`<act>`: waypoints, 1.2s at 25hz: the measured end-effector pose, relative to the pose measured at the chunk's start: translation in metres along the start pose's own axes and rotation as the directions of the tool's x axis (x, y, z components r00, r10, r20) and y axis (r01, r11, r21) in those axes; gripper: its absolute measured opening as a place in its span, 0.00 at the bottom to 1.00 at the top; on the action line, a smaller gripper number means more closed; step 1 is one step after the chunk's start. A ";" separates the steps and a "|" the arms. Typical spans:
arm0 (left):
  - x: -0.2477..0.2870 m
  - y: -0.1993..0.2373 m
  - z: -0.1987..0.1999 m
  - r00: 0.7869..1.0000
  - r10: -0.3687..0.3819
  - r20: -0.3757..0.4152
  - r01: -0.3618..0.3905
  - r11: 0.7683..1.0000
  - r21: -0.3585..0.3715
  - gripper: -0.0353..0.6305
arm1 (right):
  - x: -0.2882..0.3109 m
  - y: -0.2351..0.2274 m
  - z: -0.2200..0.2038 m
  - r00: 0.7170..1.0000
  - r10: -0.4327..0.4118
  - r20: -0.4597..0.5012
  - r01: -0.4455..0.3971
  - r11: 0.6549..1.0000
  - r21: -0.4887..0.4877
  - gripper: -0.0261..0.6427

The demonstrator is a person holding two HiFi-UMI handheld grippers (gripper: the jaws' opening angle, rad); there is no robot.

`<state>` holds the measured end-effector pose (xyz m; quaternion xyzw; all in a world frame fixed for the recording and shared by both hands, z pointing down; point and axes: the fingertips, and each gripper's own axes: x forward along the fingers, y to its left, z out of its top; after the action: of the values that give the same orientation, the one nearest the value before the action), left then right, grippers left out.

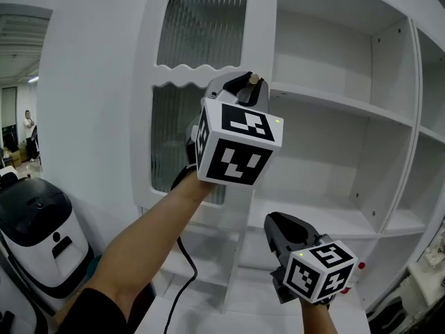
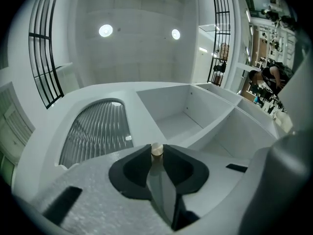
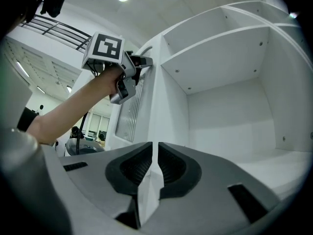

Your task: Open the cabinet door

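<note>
The white cabinet door with ribbed glass panes stands swung out from the cabinet, its free edge toward me. My left gripper is raised at that edge, its jaws shut on the small pale door knob. In the left gripper view the knob sits pinched at the tips of the left gripper. My right gripper hangs lower and to the right, shut with nothing between its jaws. The right gripper view shows the right gripper facing the open cabinet, with the left gripper on the door edge.
Bare white shelves fill the cabinet behind the door. A white and black machine stands on the floor at lower left. A black cable trails down from my left arm. People stand far off in the room.
</note>
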<state>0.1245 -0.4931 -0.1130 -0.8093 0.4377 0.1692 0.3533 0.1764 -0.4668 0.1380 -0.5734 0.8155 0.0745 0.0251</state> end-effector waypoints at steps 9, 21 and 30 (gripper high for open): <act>-0.008 -0.001 0.007 1.000 0.016 -0.012 -0.016 0.999 0.038 0.17 | 0.009 0.020 -0.008 0.994 0.108 -0.032 -0.108 0.994 -0.001 0.23; -0.023 0.002 0.016 0.999 0.044 -0.019 -0.043 0.998 0.052 0.17 | 0.023 0.035 -0.034 0.969 0.239 -0.067 -0.232 0.968 0.099 0.25; -0.027 0.002 0.021 0.998 0.053 -0.034 -0.051 0.997 0.064 0.17 | 0.038 0.045 -0.048 0.949 0.305 -0.079 -0.293 0.946 0.135 0.25</act>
<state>0.1086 -0.4629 -0.1125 -0.7889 0.4702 0.1498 0.3663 0.1232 -0.4939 0.1846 -0.4432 0.8964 -0.0010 0.0078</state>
